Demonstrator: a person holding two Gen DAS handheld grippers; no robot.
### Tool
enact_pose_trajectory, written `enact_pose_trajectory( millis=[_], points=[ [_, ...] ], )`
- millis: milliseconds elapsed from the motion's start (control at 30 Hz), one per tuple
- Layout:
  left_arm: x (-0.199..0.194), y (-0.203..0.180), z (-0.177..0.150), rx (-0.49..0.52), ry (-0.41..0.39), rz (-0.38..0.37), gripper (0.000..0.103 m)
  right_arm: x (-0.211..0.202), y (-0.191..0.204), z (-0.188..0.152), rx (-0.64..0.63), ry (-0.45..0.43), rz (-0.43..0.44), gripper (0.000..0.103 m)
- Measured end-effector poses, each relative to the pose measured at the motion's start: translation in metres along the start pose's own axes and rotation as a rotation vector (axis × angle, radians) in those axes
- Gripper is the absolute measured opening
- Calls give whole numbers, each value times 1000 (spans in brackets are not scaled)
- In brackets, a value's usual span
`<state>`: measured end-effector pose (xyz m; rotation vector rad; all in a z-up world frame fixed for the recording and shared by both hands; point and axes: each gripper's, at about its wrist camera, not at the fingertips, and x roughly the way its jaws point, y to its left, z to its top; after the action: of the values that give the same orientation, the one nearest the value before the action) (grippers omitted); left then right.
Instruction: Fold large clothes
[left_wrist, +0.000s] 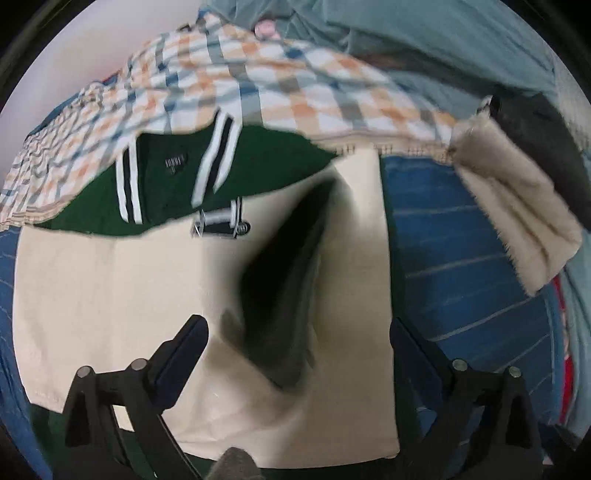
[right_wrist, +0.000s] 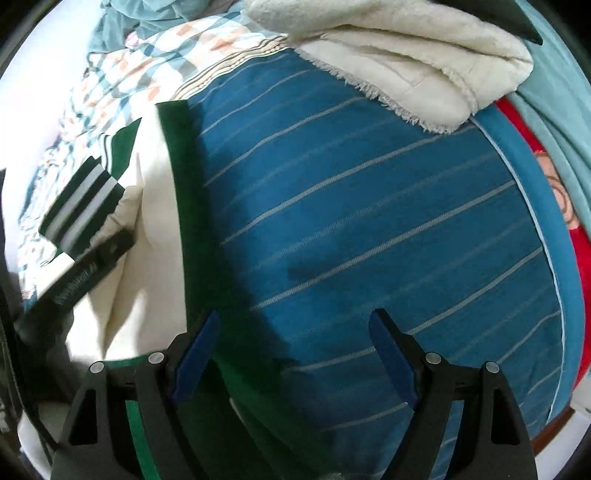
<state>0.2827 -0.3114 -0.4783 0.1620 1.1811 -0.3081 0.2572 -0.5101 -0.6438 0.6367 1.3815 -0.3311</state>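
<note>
Hovering my spread, empty left gripper (left_wrist: 299, 354) directly over the cream-and-green varsity jacket (left_wrist: 110, 295), I see its long edge left of my right gripper (right_wrist: 293, 354), equally unclenched above blue striped bedding (right_wrist: 351, 203).

Cream-and-green jacket (left_wrist: 110, 280) lies folded flat on the bed.
</note>
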Motion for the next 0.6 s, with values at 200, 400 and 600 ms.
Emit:
enact_pose_trajectory(
  millis=[200, 400, 600],
  points=[
    [-52, 57, -4, -67, -34, 64, 100, -16, 1, 4, 26, 29, 154, 84],
    [-88, 169, -65, -266, -13, 331, 100, -13, 45, 22, -46, 68, 309, 83],
    [-55, 256, -142, -359, 164, 564, 100, 38, 102, 47, -167, 128, 278, 33]
  ],
)
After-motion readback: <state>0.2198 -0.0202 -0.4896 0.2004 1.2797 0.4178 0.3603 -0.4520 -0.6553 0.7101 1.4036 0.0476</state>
